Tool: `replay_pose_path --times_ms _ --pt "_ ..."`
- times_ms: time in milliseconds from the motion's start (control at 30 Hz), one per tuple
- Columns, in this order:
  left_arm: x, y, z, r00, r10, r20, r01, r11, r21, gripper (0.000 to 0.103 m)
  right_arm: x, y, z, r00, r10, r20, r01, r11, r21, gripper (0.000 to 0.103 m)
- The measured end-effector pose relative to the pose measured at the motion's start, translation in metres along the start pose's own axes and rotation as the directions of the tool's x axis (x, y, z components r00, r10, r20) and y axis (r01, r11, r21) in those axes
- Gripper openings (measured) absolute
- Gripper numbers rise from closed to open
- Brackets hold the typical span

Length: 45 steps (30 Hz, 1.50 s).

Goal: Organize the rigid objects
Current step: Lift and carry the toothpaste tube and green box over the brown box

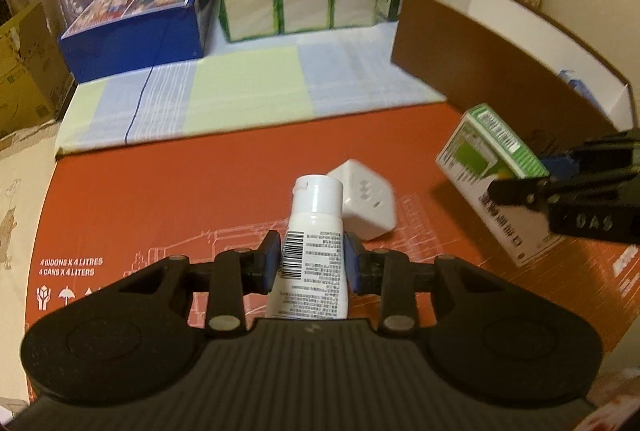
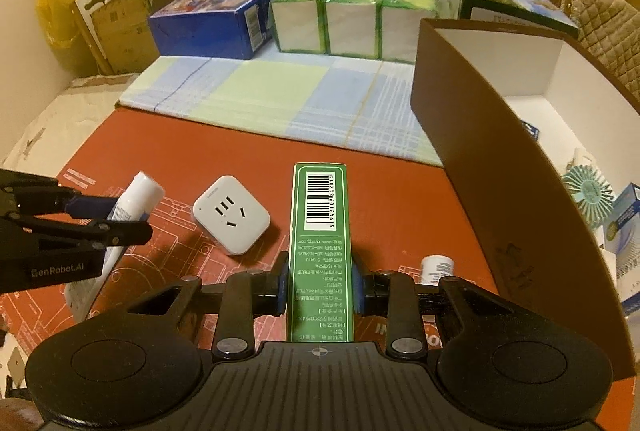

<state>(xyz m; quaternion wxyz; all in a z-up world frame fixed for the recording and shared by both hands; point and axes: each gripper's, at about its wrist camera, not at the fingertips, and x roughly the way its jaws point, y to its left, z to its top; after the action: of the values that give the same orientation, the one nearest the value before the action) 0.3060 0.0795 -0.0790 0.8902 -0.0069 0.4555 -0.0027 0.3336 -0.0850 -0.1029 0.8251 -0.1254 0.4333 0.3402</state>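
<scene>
My left gripper [image 1: 310,255] is shut on a white tube [image 1: 312,231] with a white cap and a barcode label, held above the red mat. In the right wrist view the same tube [image 2: 136,197] shows in the left gripper [image 2: 114,215] at the left edge. My right gripper [image 2: 320,287] is shut on a narrow green box [image 2: 320,227] with a barcode, lifted off the mat; in the left wrist view this green box [image 1: 486,159] hangs at the right in the right gripper [image 1: 532,179]. A white socket adapter [image 2: 231,214] lies on the mat between them.
A brown open box [image 2: 460,135] with white inner walls stands at the right, with a teal fan [image 2: 588,187] and blue cartons inside. A small white bottle [image 2: 437,268] lies by its wall. Blue carton [image 2: 216,19], green tissue packs [image 2: 352,11] and a checked cloth [image 2: 280,95] lie behind.
</scene>
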Motion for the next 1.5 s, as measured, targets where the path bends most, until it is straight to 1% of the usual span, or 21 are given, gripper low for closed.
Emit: replay_pose_path --times_ms 167,433,633,833,1033,1233,1367,1500 --pt "-0.015 -0.018 0.012 0.998 -0.037 0.041 0.036 0.999 0.01 0.029 -0.018 -0.005 -0.003 1.0 0.006 0.025 -0.006 1.0 0.003 0.026" --pt "-0.03 -0.057 0.036 0.993 -0.081 0.085 0.075 0.995 0.068 0.029 -0.05 -0.021 0.0 0.996 0.006 0.085 -0.008 1.0 0.016 0.026" --pt "-0.032 -0.09 0.063 0.987 -0.117 0.112 0.104 0.988 0.118 0.029 -0.075 -0.043 0.008 0.991 -0.013 0.13 0.01 1.0 0.027 0.026" --pt "-0.029 -0.129 0.096 0.976 -0.159 0.146 0.134 0.977 0.167 0.029 -0.097 -0.072 0.021 0.984 -0.037 0.174 0.03 0.999 0.044 0.026" --pt "-0.016 -0.17 0.132 0.966 -0.195 0.168 0.16 0.966 0.204 0.029 -0.106 -0.114 0.036 0.977 -0.068 0.202 0.053 0.996 0.078 0.026" --pt "0.007 -0.2 0.168 0.963 -0.209 0.17 0.169 0.959 0.226 0.029 -0.106 -0.157 0.056 0.972 -0.094 0.217 0.072 0.992 0.105 0.026" --pt "0.029 -0.213 0.195 0.966 -0.202 0.164 0.162 0.959 0.231 0.029 -0.098 -0.183 0.072 0.968 -0.12 0.222 0.094 0.988 0.122 0.026" --pt "0.058 -0.221 0.221 0.972 -0.19 0.139 0.153 0.959 0.24 0.029 -0.081 -0.208 0.089 0.968 -0.131 0.213 0.103 0.985 0.139 0.026"
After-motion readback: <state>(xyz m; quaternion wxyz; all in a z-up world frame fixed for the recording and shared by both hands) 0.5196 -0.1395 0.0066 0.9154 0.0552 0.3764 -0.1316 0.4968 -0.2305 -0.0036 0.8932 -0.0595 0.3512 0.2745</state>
